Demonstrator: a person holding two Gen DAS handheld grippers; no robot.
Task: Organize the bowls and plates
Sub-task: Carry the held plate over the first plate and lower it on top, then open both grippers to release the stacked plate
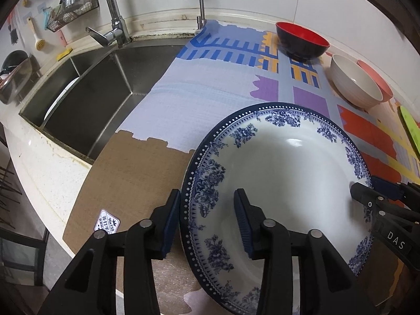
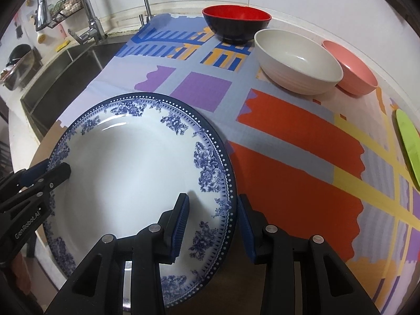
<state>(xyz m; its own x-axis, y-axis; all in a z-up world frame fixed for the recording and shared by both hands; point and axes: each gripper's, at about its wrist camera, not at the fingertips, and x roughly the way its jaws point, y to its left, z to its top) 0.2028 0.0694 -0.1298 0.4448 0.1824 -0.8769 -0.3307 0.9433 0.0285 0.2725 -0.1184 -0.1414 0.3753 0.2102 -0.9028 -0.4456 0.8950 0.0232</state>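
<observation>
- I'm looking down over a kitchen counter covered by a patterned mat (image 2: 288, 144), with a steel sink (image 1: 86, 99) to the left.
- The blue-and-white plate (image 1: 283, 173) is at the near edge of the counter, over the near-left part of the mat. I cannot tell whether it is resting flat or slightly raised.
- The left gripper (image 1: 208, 223) straddles the plate's left rim, with one finger outside the edge and the other over the white well. Its jaws look slack and released, not pinching.
- The right gripper (image 2: 212, 223) straddles the opposite, right rim in the same way. I cannot tell whether its pads press on the plate.
- The plate therefore lies directly between my two claws, each pointing steeply down at its own side. It is round, so no axis matters, and neither hand is nearer.
- A red-and-black bowl (image 2: 236, 23), a white bowl (image 2: 296, 60) and a pink bowl (image 2: 351, 71) sit in a row at the far right. They are well apart from the plate and closer to my right hand.
- A green plate (image 2: 409, 147) shows at the right edge.
- My judgement is that any shift of this plate depends on both rims being held evenly.
</observation>
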